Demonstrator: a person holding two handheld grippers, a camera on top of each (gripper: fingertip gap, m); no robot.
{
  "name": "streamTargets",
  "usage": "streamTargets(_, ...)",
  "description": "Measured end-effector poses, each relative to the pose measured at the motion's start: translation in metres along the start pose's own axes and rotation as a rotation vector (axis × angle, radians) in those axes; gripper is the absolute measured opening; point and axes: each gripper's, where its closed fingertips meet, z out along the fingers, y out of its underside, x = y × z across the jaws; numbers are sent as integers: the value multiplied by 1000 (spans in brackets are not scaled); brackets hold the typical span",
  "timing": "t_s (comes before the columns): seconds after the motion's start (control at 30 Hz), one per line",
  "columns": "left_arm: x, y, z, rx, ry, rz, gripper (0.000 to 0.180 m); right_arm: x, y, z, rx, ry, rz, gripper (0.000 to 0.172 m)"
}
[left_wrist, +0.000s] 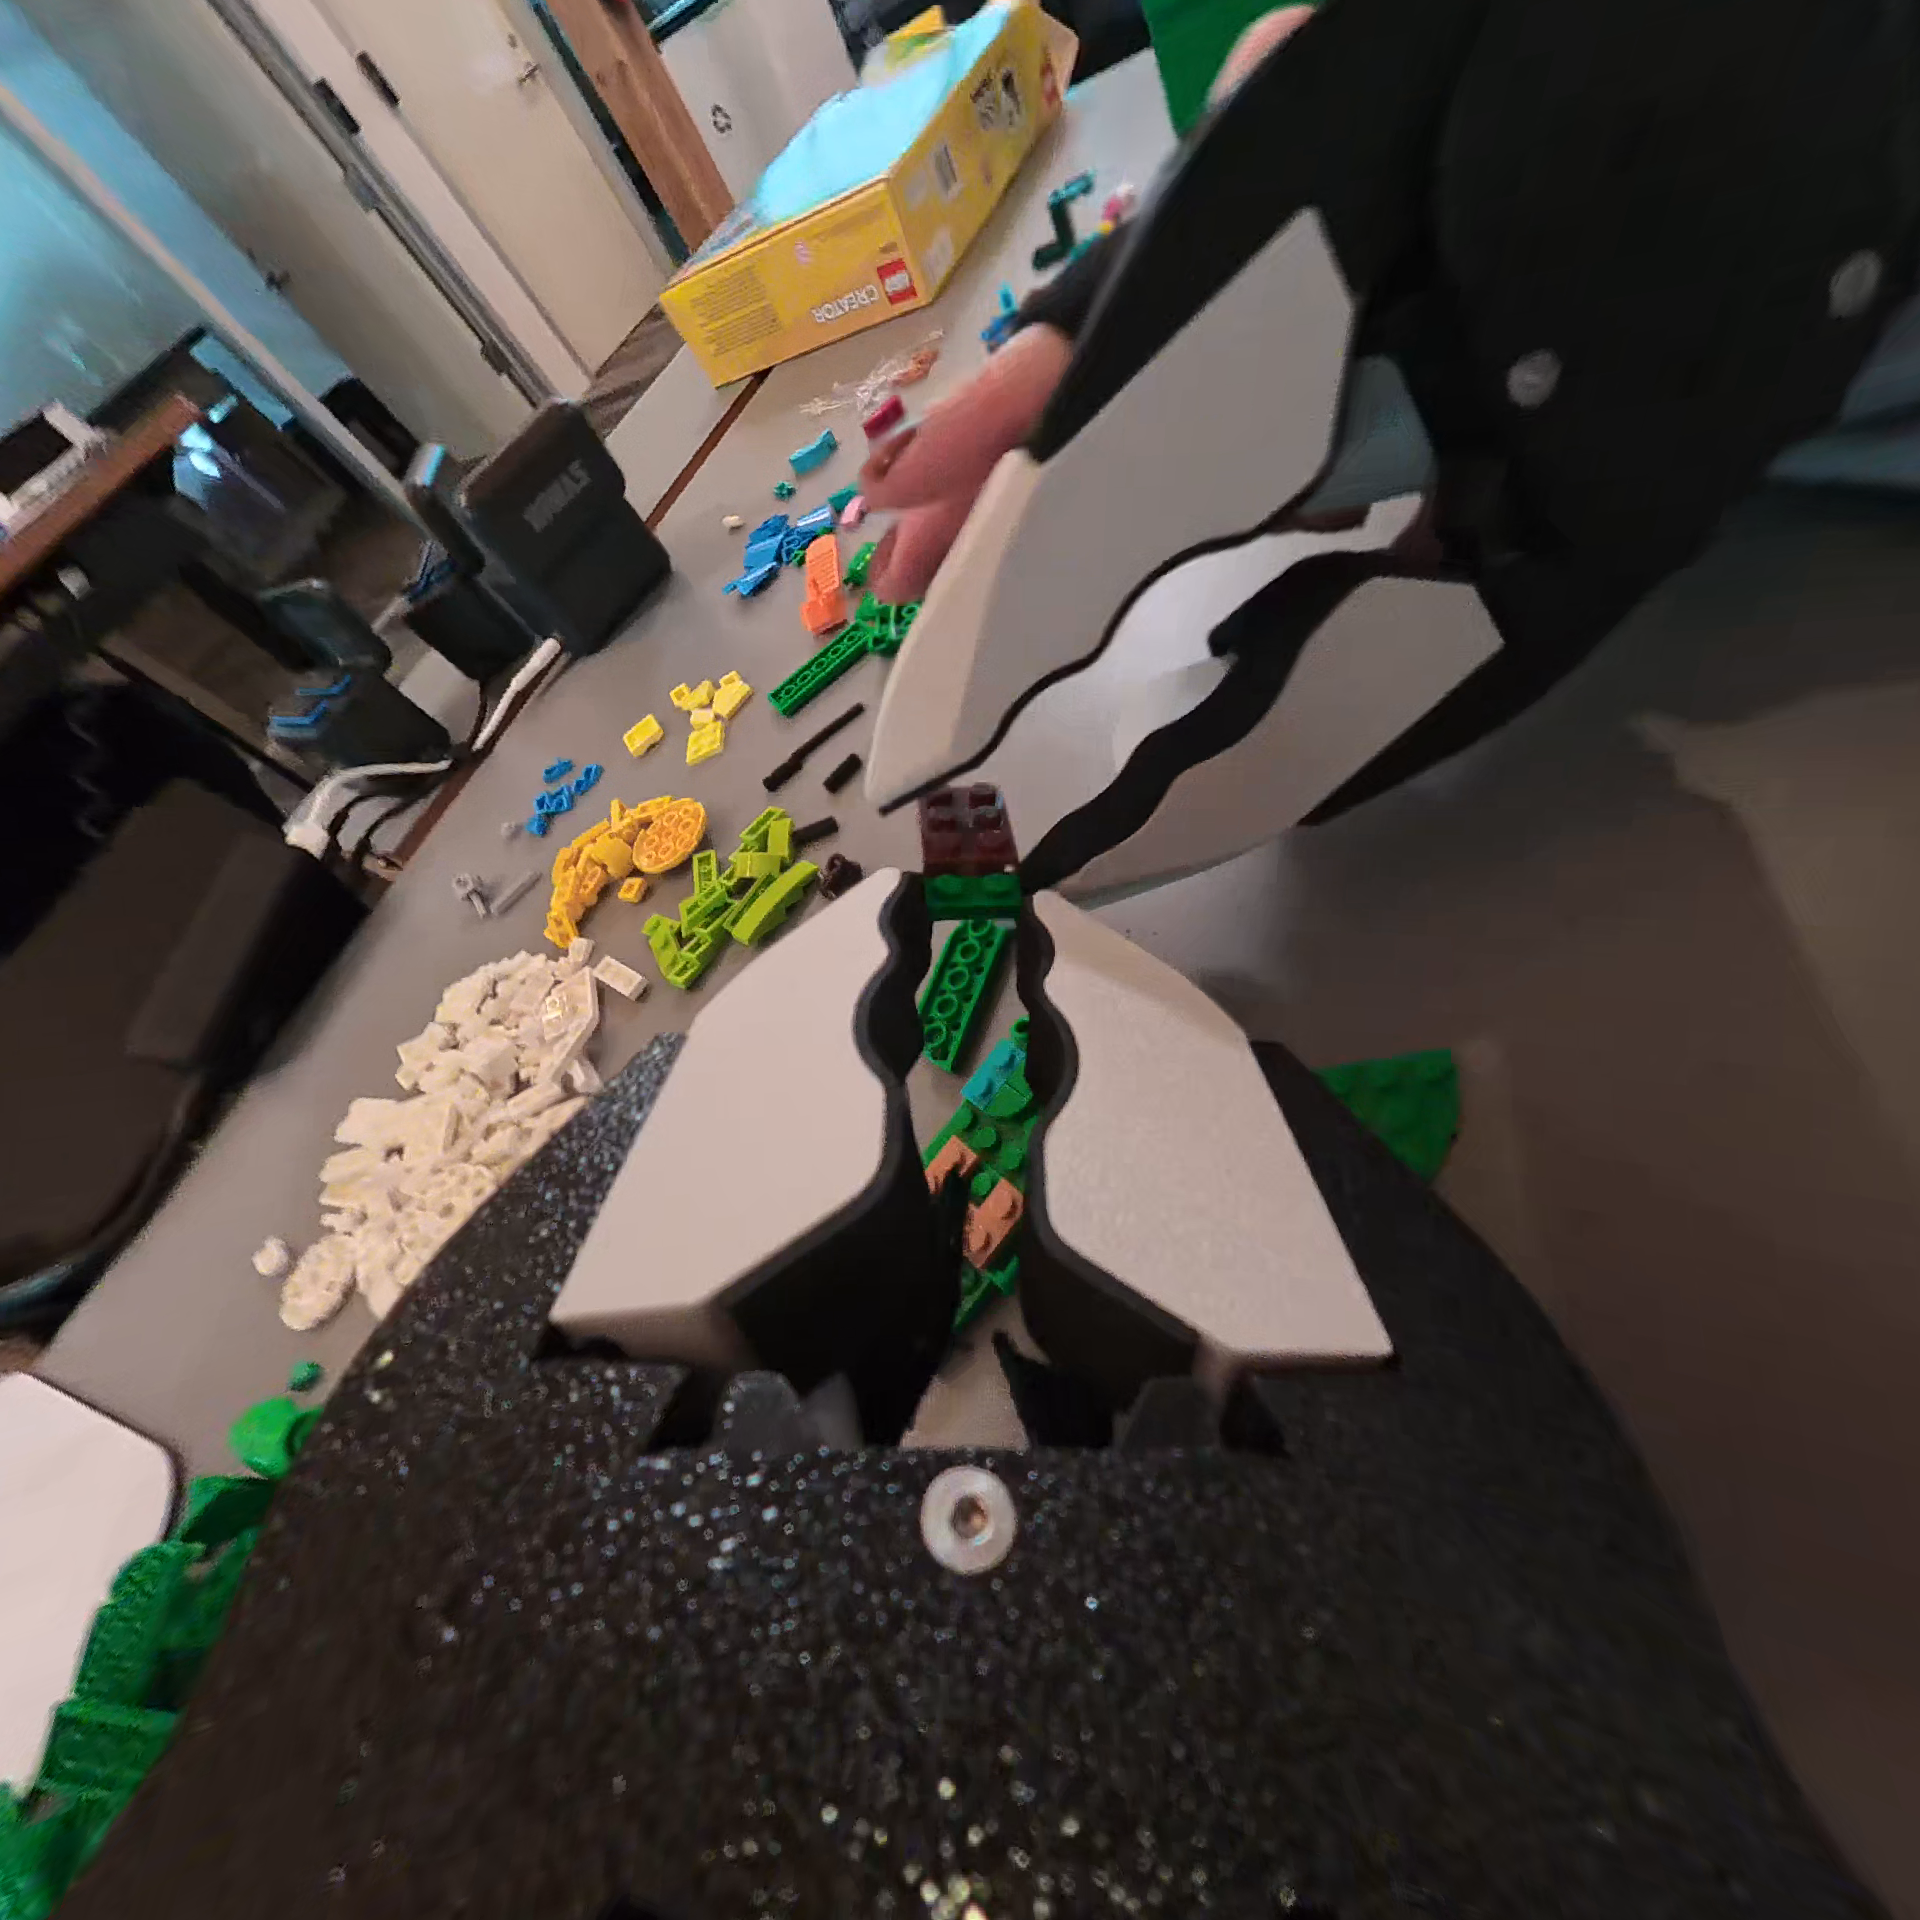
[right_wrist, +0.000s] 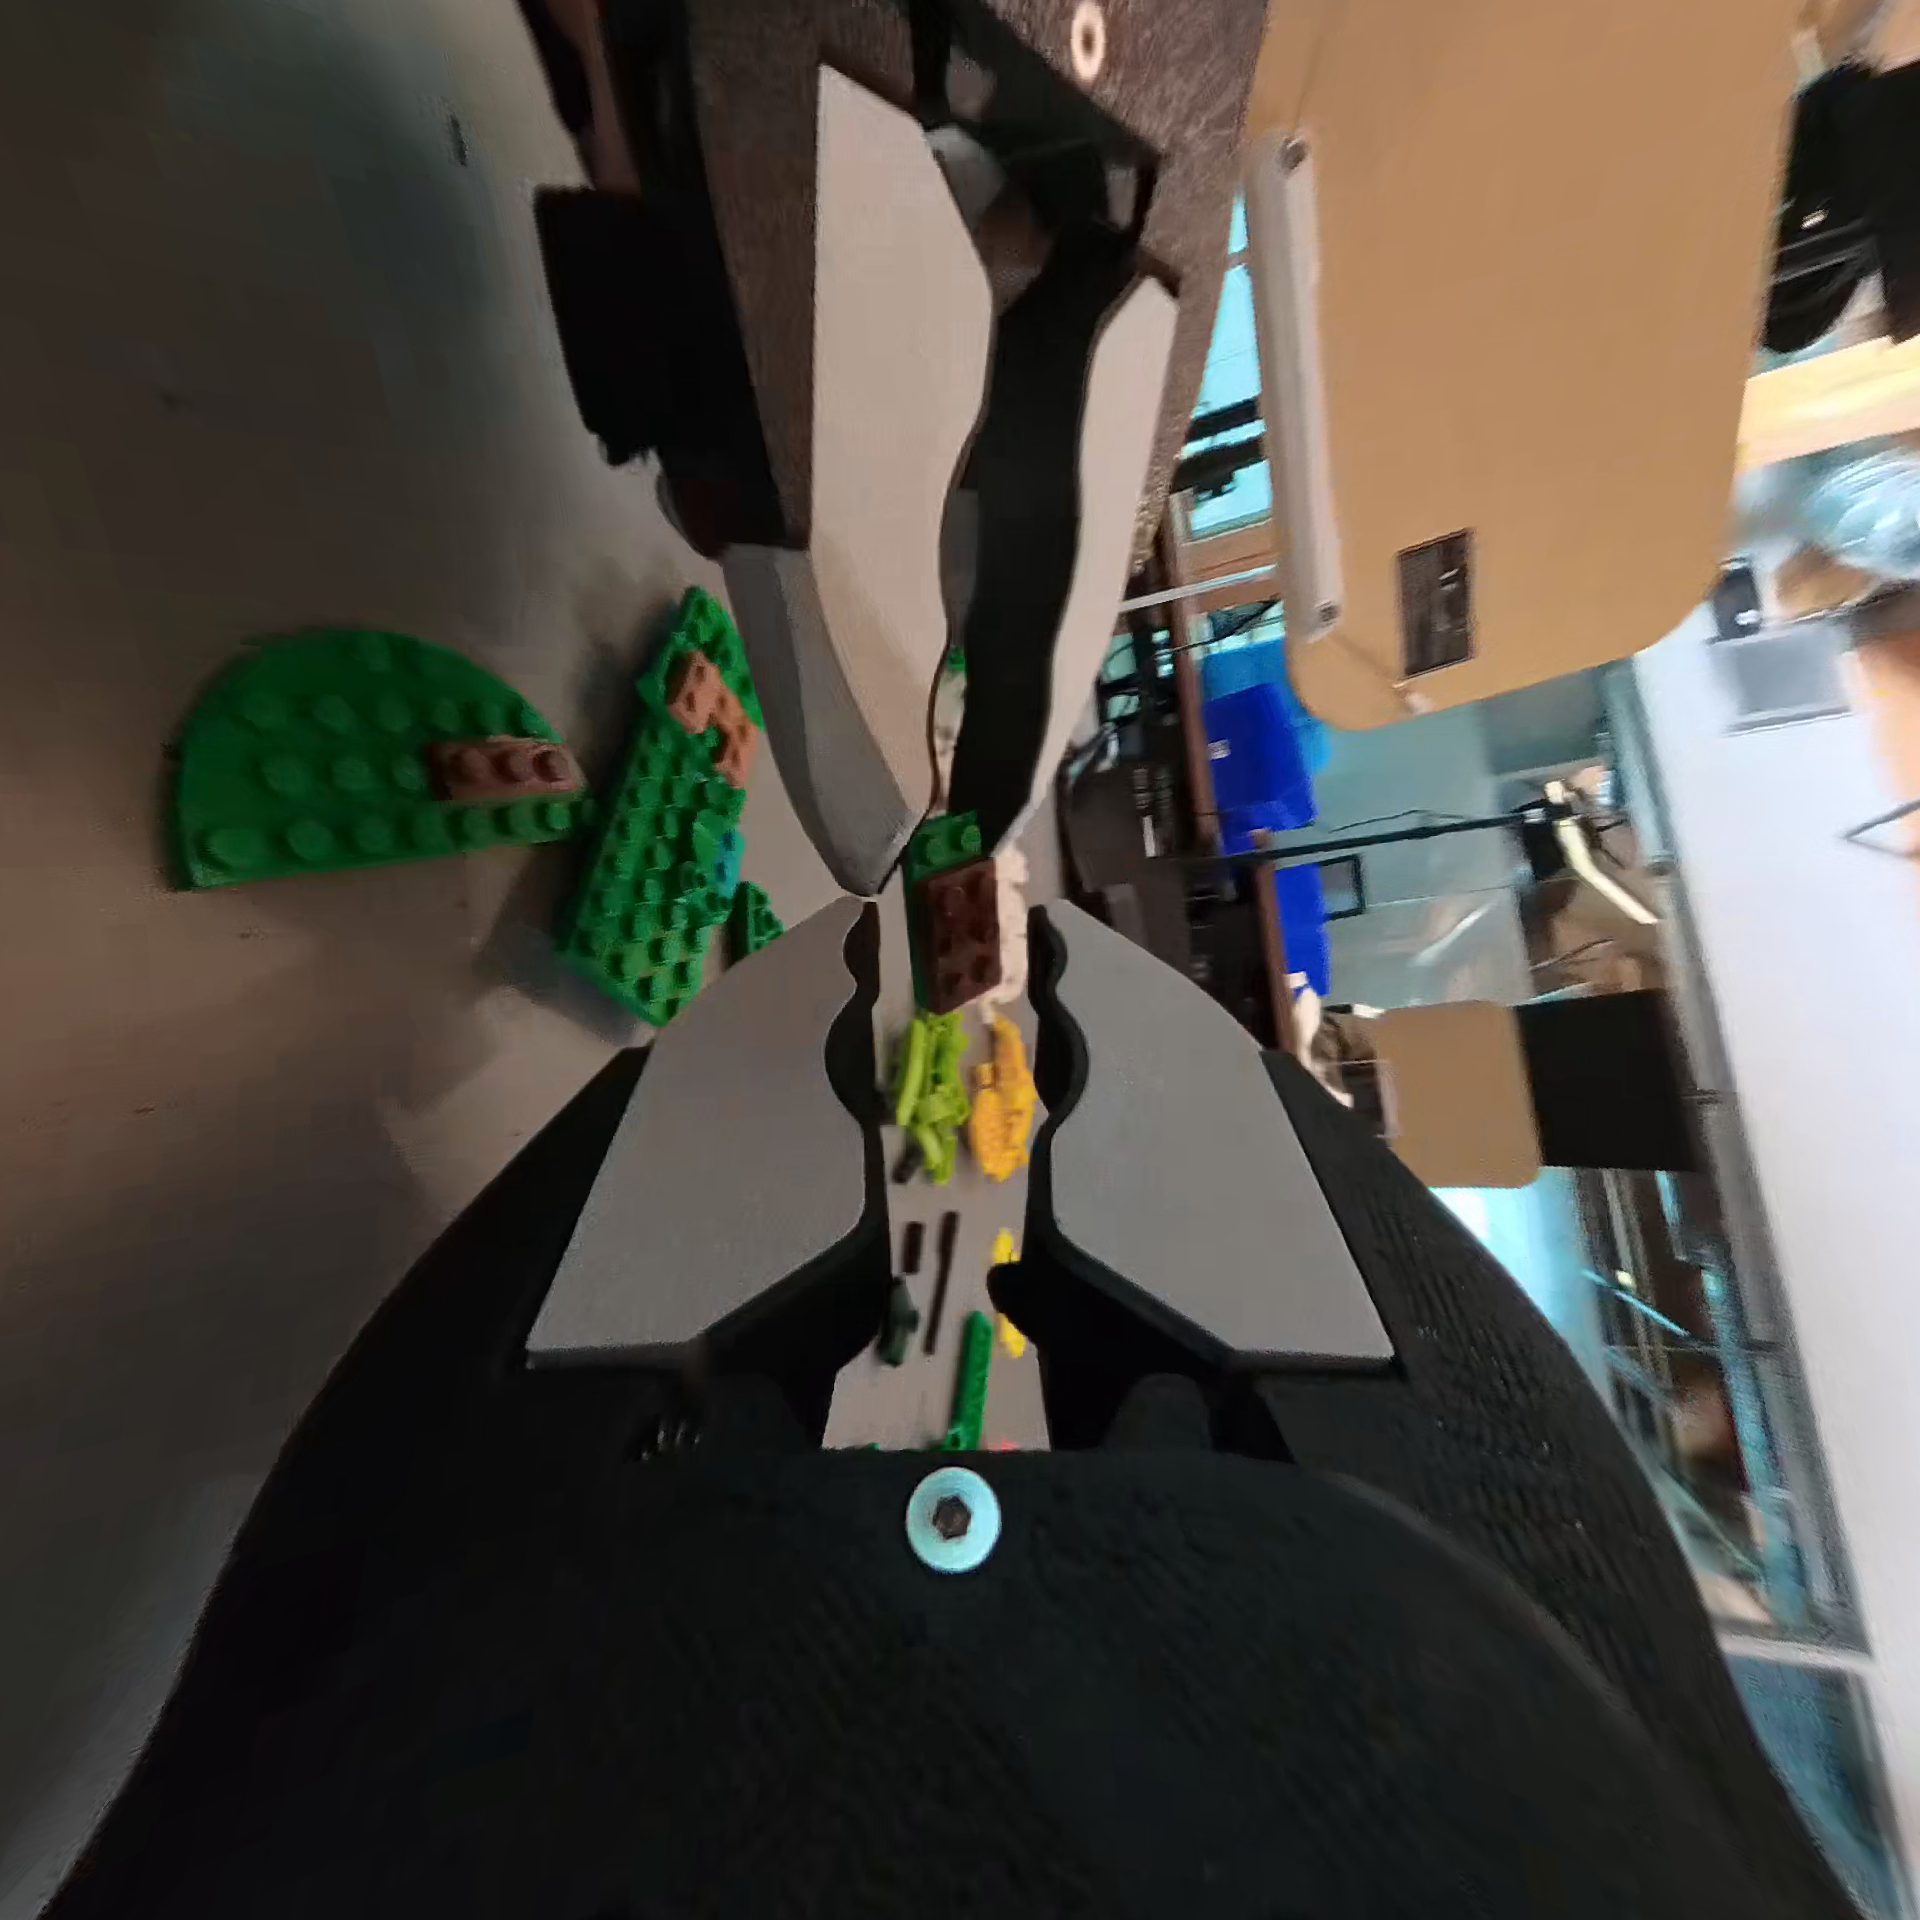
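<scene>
Brick stack (left_wrist: 968, 864), a brown piece on a green plate, sits pinched at the green end in my left gripper (left_wrist: 971, 896), above the table (left_wrist: 623, 831). My right gripper (right_wrist: 951, 925) stands spread around the brown part, pads clear.

Between the left gripper's (left_wrist: 971, 894) matt grey fingers sits a glossy plastic green plate (left_wrist: 971, 891) under a studded dark-brown brick (left_wrist: 966, 828).
</scene>
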Motion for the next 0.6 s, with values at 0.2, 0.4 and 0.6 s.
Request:
streamTargets(0.2,7,3,4,-6,4,68,16,-10,7,3,-43,-60,7,16)
streamTargets(0.4,7,-7,-1,82,234,-460,18,4,7,4,-50,86,-131,16)
streamTargets(0.6,7,-20,-6,197,374,-729,10,16,-2,1,-24,192,-216,16)
